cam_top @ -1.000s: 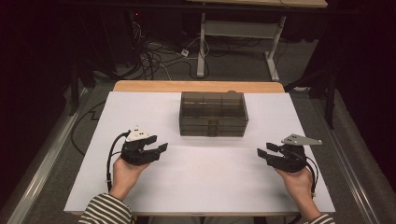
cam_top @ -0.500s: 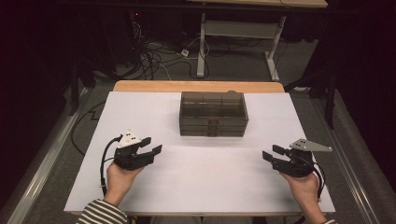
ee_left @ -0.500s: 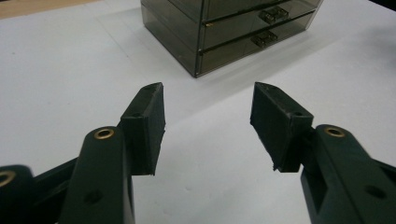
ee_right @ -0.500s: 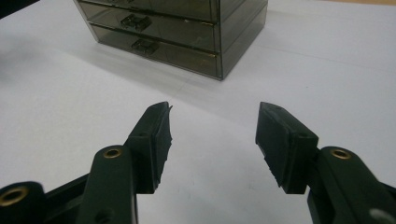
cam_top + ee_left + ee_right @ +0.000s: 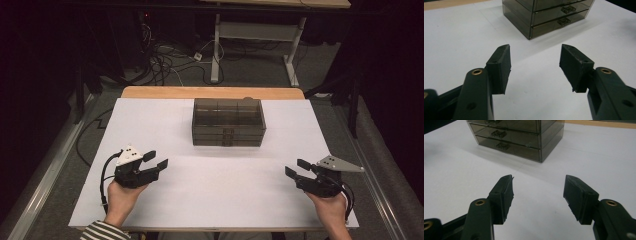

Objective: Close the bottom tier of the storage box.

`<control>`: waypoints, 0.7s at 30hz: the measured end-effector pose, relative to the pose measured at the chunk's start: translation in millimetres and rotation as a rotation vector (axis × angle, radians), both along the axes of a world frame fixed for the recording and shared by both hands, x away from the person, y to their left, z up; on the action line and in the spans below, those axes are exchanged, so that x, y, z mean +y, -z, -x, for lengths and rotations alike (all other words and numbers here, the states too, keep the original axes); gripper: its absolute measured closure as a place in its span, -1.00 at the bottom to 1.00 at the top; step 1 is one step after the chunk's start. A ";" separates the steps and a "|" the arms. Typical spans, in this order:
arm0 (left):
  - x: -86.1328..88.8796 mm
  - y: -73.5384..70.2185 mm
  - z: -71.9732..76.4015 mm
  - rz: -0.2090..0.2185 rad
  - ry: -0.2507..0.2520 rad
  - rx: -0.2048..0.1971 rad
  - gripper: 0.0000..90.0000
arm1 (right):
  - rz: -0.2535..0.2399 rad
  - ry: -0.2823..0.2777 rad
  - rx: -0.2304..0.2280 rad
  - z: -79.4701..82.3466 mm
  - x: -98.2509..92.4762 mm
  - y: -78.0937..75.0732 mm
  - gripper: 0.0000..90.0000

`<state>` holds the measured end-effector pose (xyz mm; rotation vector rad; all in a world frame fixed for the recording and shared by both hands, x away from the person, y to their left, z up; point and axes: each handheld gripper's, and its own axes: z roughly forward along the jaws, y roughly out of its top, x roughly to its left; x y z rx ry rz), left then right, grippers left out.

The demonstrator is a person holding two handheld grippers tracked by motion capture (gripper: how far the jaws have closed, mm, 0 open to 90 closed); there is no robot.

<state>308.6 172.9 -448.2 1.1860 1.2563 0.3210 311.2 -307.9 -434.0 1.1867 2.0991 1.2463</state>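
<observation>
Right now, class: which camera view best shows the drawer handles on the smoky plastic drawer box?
The right gripper view: the drawer box faces it, handles sharp. The left gripper view shows them slanted; the high view shows mostly its top.

Only one thing stands on the white surface (image 5: 210,200): the drawer box (image 5: 228,122), set at the far middle. Bare room is seen on both sides of the box and all across the near half. A wide open strip is left between the left gripper (image 5: 154,161) and the right gripper (image 5: 297,168). Nothing is found between either one's fingers (image 5: 500,65), and nothing blocks the way from each to the box.
</observation>
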 end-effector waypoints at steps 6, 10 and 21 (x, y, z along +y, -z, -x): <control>6.0 0.8 5.9 0.005 -0.011 -0.010 -0.10 | -0.001 0.004 -0.011 5.7 -3.0 1.0 -0.08; 9.8 1.6 10.2 0.009 -0.019 -0.018 -0.10 | -0.010 0.010 -0.019 8.8 -5.0 0.7 -0.10; 16.8 1.7 21.3 0.019 -0.040 -0.047 -0.12 | -0.020 0.024 -0.046 16.9 -9.6 0.0 -0.14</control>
